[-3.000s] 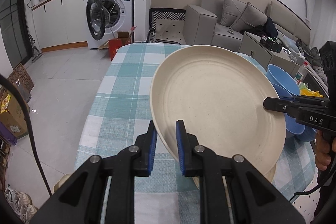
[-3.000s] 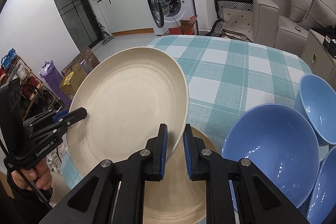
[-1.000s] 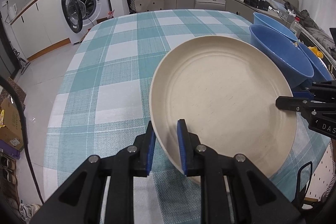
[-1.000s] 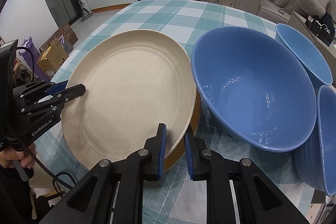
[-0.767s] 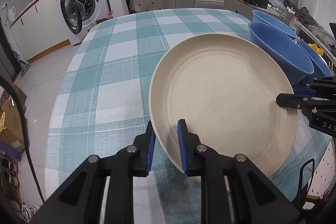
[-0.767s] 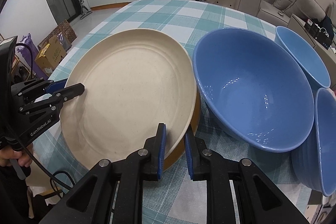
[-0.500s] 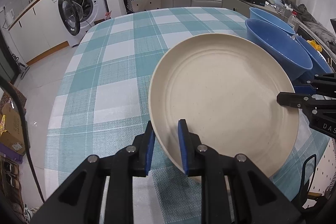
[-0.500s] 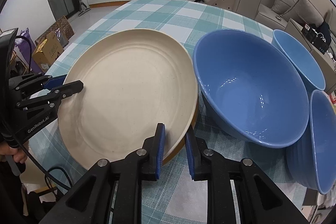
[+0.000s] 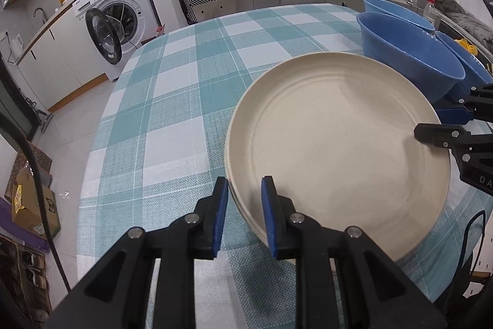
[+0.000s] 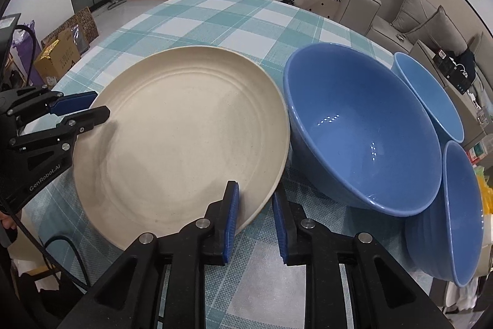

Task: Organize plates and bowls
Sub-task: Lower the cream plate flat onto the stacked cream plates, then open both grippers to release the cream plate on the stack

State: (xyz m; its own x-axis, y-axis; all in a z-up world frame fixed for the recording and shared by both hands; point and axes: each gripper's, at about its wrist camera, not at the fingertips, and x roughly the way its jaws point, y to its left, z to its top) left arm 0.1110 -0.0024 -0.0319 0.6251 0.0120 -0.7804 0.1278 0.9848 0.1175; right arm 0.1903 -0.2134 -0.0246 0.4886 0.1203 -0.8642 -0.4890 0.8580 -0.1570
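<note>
While the left gripper [image 9: 243, 211] straddles the near rim of the cream plate [image 9: 336, 144] with its pads loosely about it, the right gripper [image 10: 255, 218] straddles the opposite rim, and its jaws have just been opening, a gap showing beside the edge. To the right gripper's right, three blue bowls [image 10: 363, 125] crowd the checked tablecloth [image 9: 172, 100] just beside the plate.

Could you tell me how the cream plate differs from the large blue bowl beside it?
The cream plate is shallow and matte; the large blue bowl is deep and glossy, with light reflections inside. Both hand-held grippers straddle the plate's rim; nothing touches the bowl. Both are empty, round and upright on the checked tablecloth.
</note>
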